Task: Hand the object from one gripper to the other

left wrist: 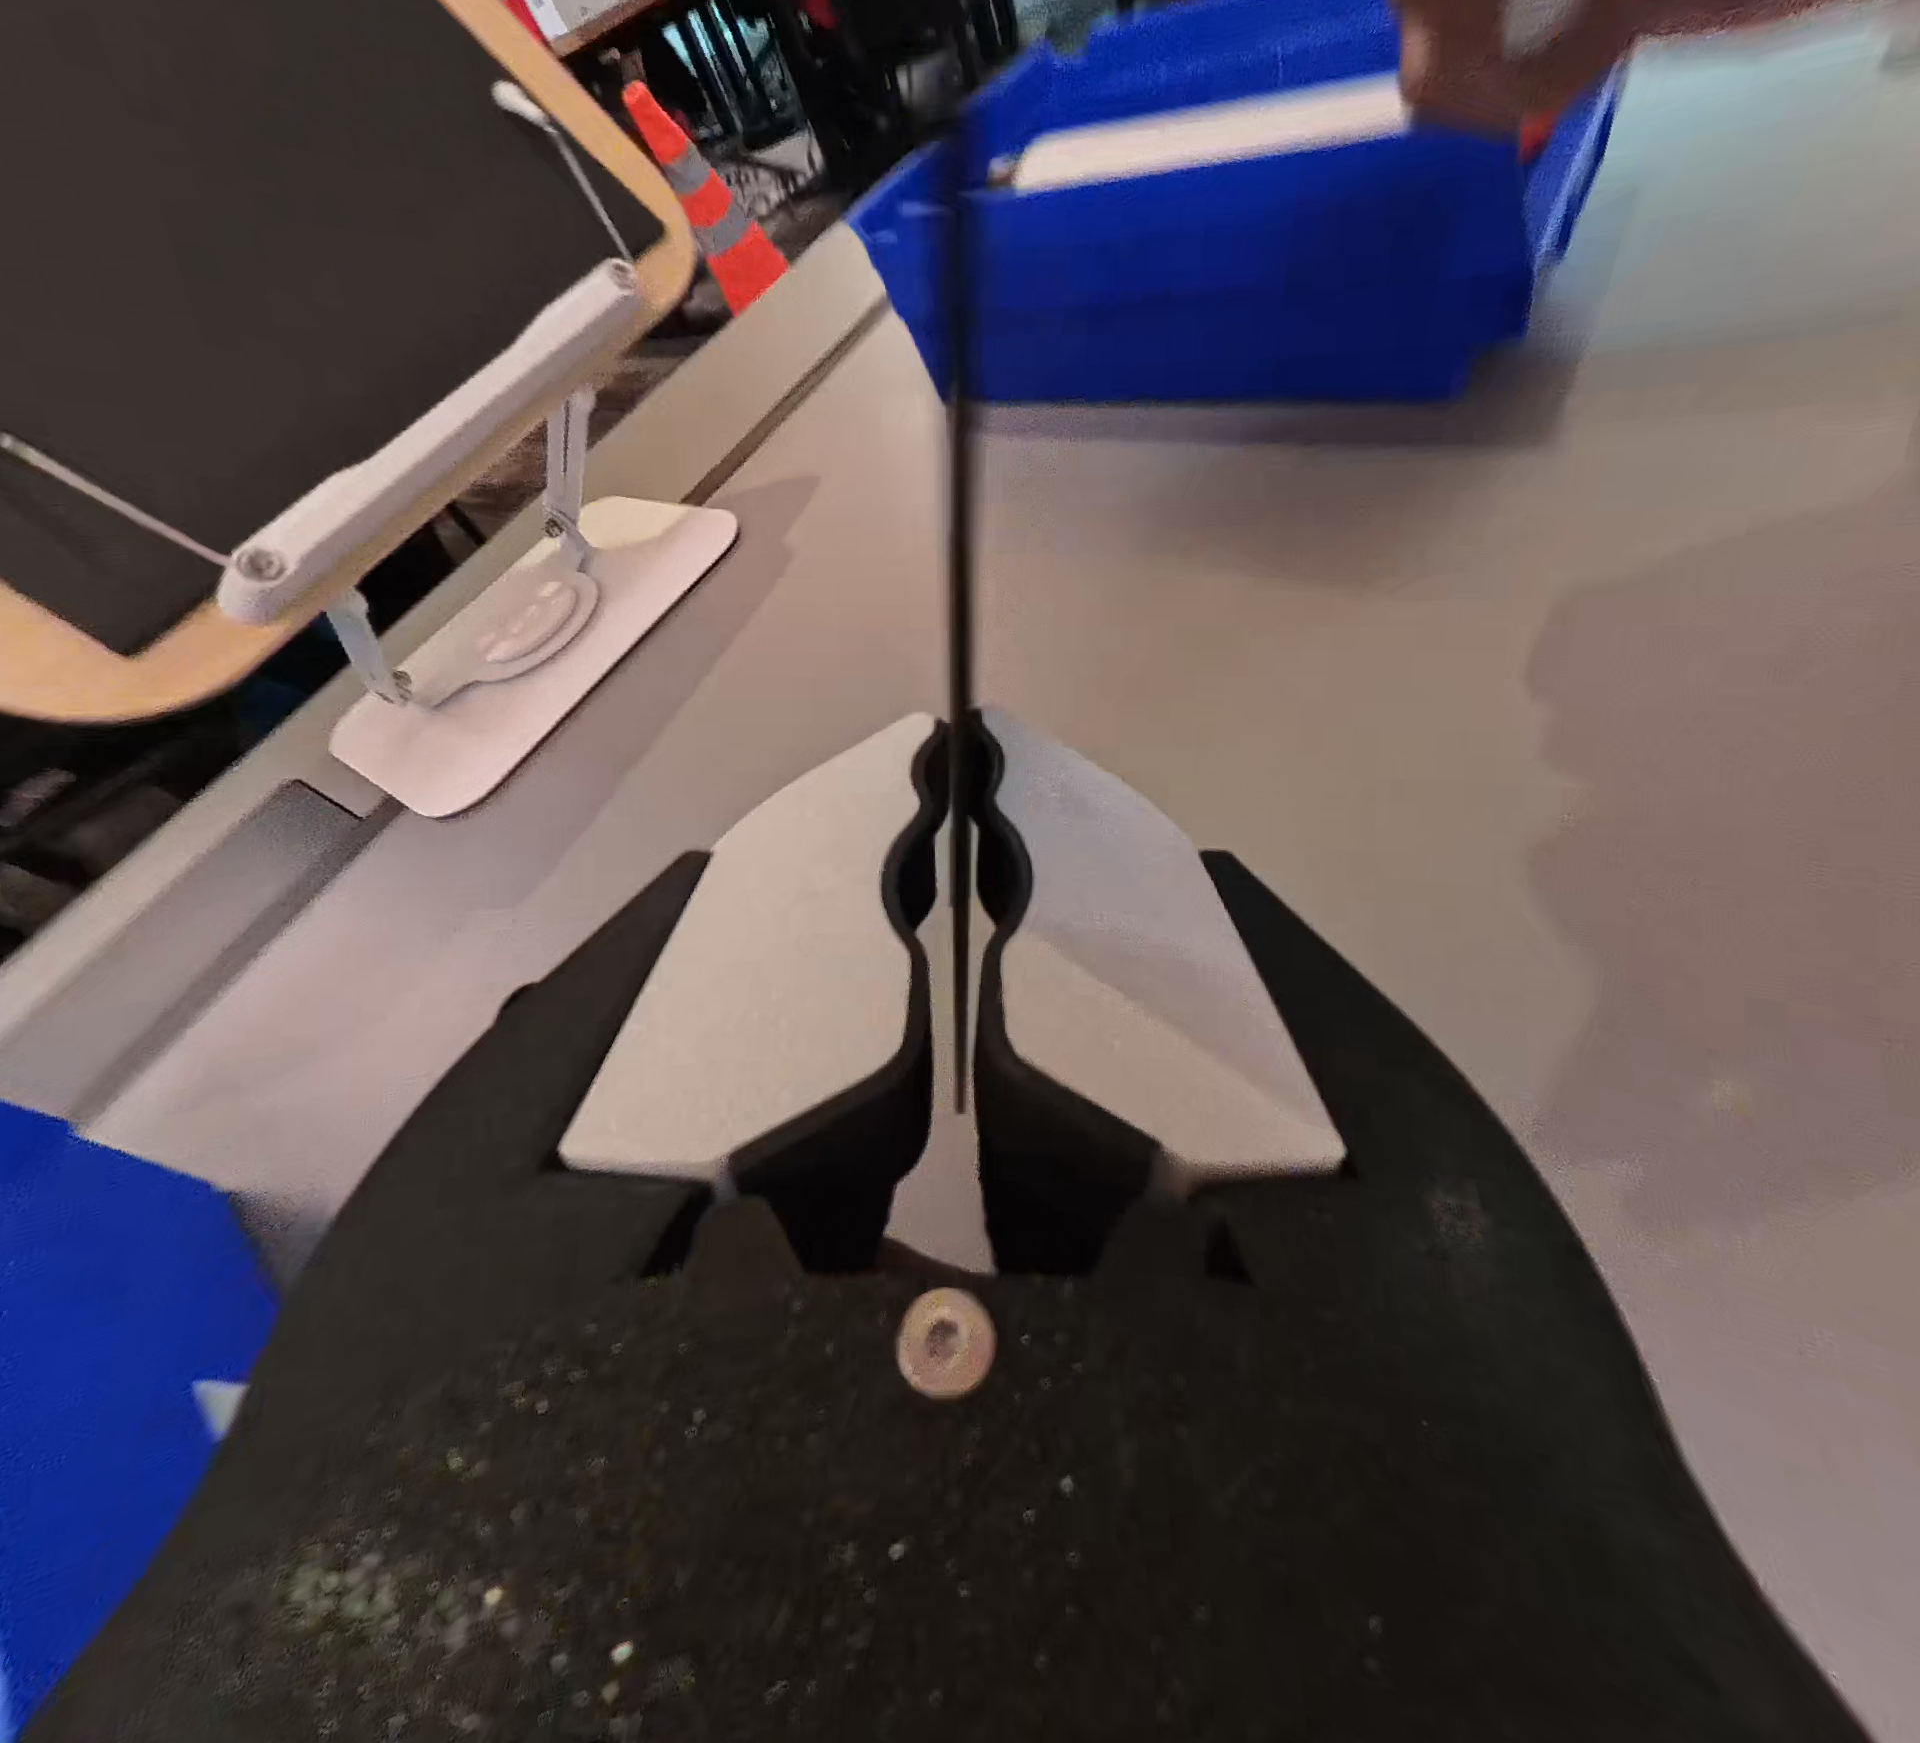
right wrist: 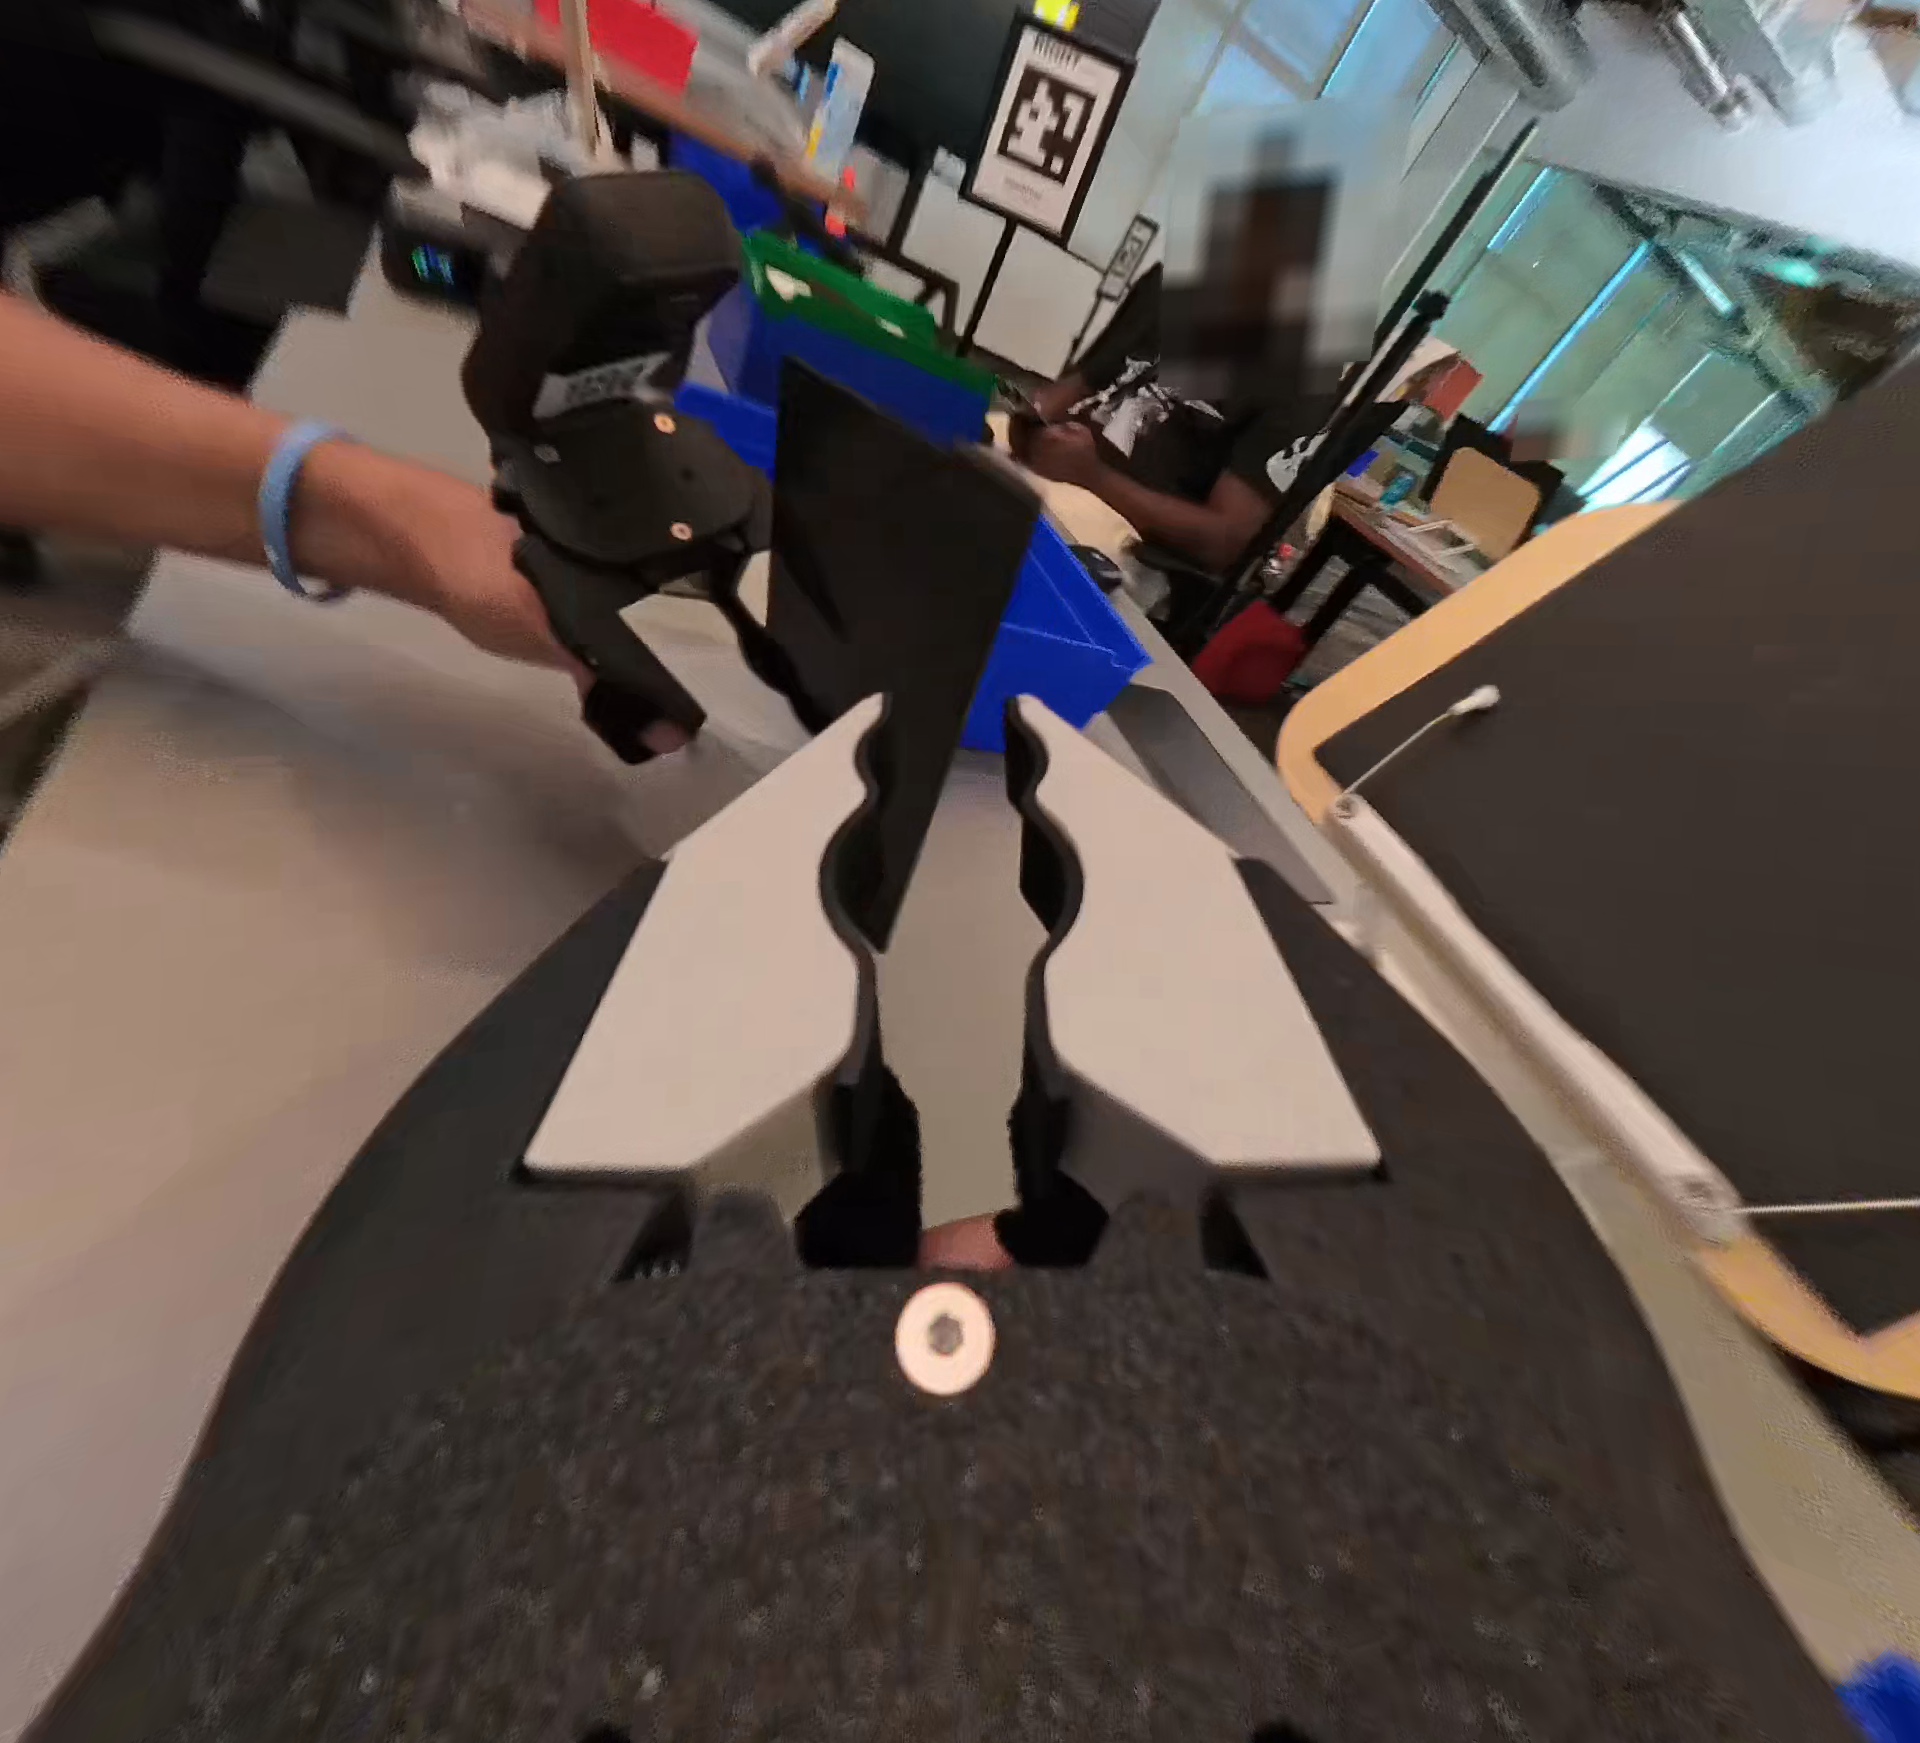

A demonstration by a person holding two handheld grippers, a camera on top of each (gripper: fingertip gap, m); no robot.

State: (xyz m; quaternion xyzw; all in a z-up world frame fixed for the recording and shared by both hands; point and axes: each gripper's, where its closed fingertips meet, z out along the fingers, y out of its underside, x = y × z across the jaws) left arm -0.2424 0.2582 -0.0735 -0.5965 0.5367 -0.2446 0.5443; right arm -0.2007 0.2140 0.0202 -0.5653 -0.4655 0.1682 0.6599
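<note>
The object is a thin, flat black sheet (left wrist: 958,446), seen edge-on in the left wrist view. My left gripper (left wrist: 961,737) is shut on its lower part, with both pads pressed against it. In the right wrist view the sheet (right wrist: 894,571) shows its broad face and its narrow end stands between my right gripper's (right wrist: 945,711) fingers. The right fingers are apart. The sheet lies near the left finger (right wrist: 831,820), and there is a clear gap to the right finger (right wrist: 1049,820). The left gripper (right wrist: 764,644) also shows there, held by a hand, clamping the sheet's far edge.
A grey table (left wrist: 1299,654) lies below. A blue bin (left wrist: 1226,280) stands ahead, and another blue bin (right wrist: 1060,644) shows behind the sheet. A wood-edged dark board on a white stand (left wrist: 540,644) is at the left. An orange cone (left wrist: 717,207) stands beyond the table. A person sits in the background.
</note>
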